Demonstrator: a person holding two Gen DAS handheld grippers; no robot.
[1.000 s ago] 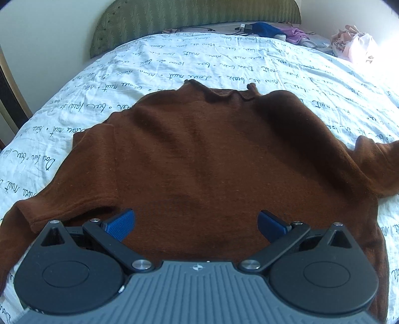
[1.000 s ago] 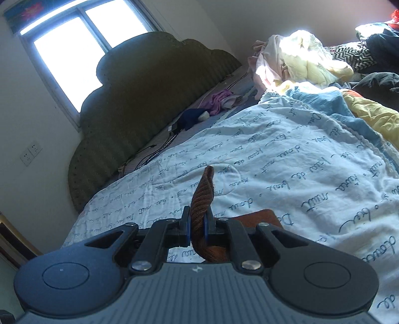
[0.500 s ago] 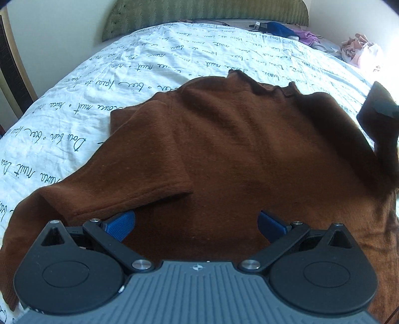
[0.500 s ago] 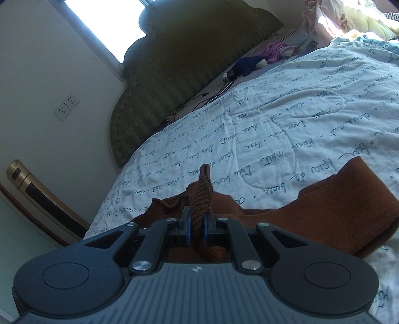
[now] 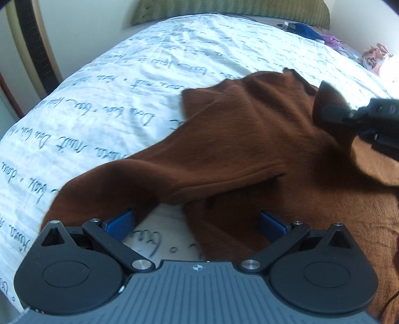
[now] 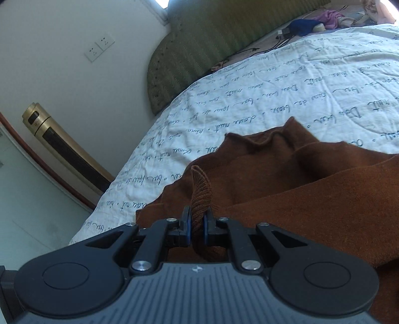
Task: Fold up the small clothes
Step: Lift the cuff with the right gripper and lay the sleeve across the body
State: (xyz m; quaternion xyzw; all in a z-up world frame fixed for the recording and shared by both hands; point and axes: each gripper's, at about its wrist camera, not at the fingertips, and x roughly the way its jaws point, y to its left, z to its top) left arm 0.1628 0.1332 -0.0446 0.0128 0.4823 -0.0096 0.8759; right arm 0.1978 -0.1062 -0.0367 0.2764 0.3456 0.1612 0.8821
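Observation:
A small brown knit sweater (image 5: 249,139) lies on the white bedspread (image 5: 124,82); it also shows in the right wrist view (image 6: 299,189). Its left sleeve (image 5: 139,182) runs toward my left gripper (image 5: 195,225), which is open and low over the sleeve and hem, the jaws straddling a bare patch of bedspread. My right gripper (image 6: 197,228) is shut on the ribbed cuff (image 6: 200,197) of the right sleeve, held above the sweater's body. It shows in the left wrist view (image 5: 349,114) at the right, with the cuff (image 5: 326,104) over the chest near the collar.
A green padded headboard (image 6: 212,42) stands at the far end of the bed. Blue and purple clothes (image 6: 311,23) lie by it, more clothes (image 5: 374,57) at far right. A gold tower appliance (image 6: 57,144) stands beside the bed on the left.
My right gripper has carried the sleeve cuff leftward over the sweater's body. My left gripper has shifted left toward the left sleeve, still open.

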